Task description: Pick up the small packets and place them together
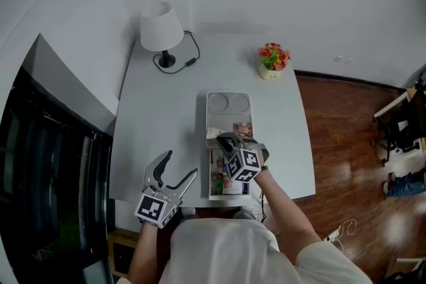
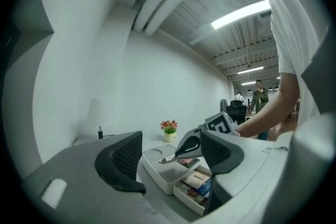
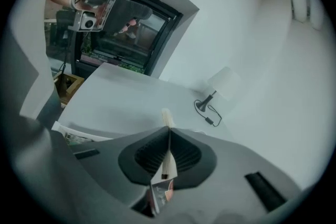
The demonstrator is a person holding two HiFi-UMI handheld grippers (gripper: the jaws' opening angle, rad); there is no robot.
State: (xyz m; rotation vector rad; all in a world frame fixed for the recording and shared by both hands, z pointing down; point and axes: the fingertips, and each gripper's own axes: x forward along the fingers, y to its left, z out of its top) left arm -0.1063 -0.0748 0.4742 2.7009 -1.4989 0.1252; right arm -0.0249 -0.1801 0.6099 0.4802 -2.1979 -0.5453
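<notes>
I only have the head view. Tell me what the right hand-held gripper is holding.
Observer: Its own view shows the right hand-held gripper shut on a thin packet, edge-on between the pads.
Operator: Check the left gripper view for bystanders.
Observer: One person stands far back in the room.
Operator: Describe the tray from the side.
Observer: Packets lie in an open section lower than its white top.

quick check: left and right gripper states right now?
Left gripper: open, holding nothing.
Right gripper: closed, holding a small packet.
</notes>
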